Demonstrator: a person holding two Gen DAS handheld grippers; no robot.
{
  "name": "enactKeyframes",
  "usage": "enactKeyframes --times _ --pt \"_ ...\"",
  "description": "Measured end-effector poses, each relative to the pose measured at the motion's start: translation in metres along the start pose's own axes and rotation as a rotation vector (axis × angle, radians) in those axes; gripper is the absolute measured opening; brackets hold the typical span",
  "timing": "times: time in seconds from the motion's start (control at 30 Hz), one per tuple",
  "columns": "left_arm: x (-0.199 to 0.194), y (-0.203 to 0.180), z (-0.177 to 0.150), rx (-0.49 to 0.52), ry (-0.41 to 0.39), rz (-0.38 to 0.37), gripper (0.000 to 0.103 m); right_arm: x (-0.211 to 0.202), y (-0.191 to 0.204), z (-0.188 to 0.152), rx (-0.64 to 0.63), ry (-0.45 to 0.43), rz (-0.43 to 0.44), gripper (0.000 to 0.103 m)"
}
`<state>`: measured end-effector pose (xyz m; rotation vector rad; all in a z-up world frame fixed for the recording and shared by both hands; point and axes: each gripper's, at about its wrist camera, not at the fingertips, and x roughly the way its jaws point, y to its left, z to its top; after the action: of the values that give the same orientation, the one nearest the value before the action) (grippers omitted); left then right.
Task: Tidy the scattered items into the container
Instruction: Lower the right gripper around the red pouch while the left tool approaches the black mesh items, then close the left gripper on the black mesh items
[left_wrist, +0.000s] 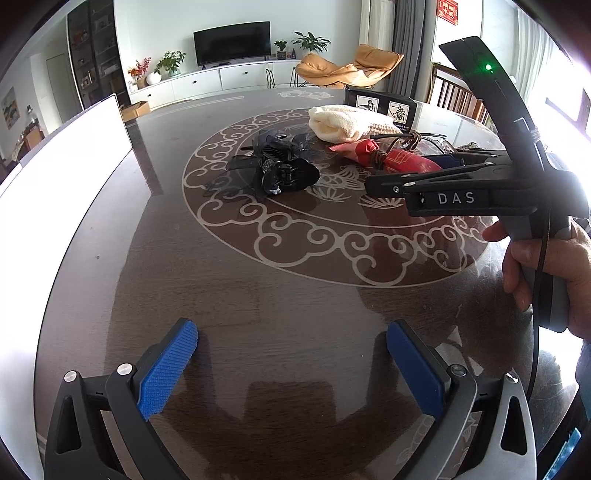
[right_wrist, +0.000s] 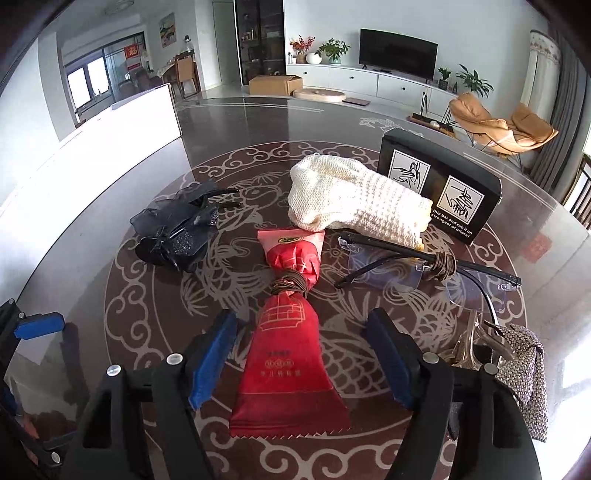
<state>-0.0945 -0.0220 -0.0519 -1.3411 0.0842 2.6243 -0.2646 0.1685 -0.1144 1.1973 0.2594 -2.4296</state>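
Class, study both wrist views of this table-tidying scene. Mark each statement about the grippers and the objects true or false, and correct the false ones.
1. The right gripper stands open around the red sachet. True.
2. The left gripper holds the black hair clip. False: it is open over bare table, with the clip lying farther off.
3. The cream knitted cloth lies in front of the black box. True.
4. The glasses sit folded on top of the black box. False: they lie on the table, with a brown band wound round one arm.
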Motion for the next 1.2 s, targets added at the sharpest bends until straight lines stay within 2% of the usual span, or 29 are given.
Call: enactKeyframes --times 0.1,0.13,0.17,0.23,0.37,0.47,0.6,0.73,0.77,0.83,0.97,1.2 --pt "-0.007 0.031 0.012 -0.170 -0.074 -0.181 0.103 0.000 -0.001 0.000 0.000 0.001 0.000 0.075" --pt "-0.007 0.041 0.019 -0.218 -0.098 -0.193 0.103 -0.001 -0.002 0.000 0.000 0.001 0.000 0.075" --pt "-0.004 0.048 0.029 -0.232 -0.110 -0.170 0.103 -0.001 -0.002 0.000 0.000 0.001 0.001 0.075" --pt "0.006 0.052 0.049 -0.197 -0.099 -0.097 0.103 -0.001 -0.002 0.000 0.001 0.000 0.002 0.075" --pt "0.032 0.044 0.088 -0.046 -0.055 -0.126 0.103 -0.001 -0.002 0.001 0.000 0.001 0.001 0.075" --pt "0.055 0.032 0.109 0.046 -0.015 -0.078 0.103 -0.001 -0.002 0.001 0.000 0.001 0.001 0.075" --pt "0.080 0.025 0.125 0.041 0.026 -0.049 0.103 -0.002 -0.002 0.001 0.002 0.000 0.004 0.075" --pt "0.094 0.021 0.131 0.016 0.028 0.040 0.102 -0.002 -0.003 0.001 0.006 -0.002 0.008 0.075" --pt "0.092 0.023 0.130 -0.001 0.012 0.051 0.095 -0.002 -0.004 0.001 0.006 -0.001 0.008 0.075" --pt "0.088 0.029 0.131 -0.030 -0.027 0.069 0.042 -0.002 -0.004 0.001 0.006 -0.002 0.008 0.075" --pt "0.080 0.048 0.122 -0.066 -0.026 -0.002 0.041 -0.001 -0.003 0.001 0.006 -0.001 0.009 0.075" --pt "0.031 0.050 0.059 0.027 0.007 -0.060 0.041 -0.001 -0.003 0.001 0.005 -0.001 0.009 0.075"
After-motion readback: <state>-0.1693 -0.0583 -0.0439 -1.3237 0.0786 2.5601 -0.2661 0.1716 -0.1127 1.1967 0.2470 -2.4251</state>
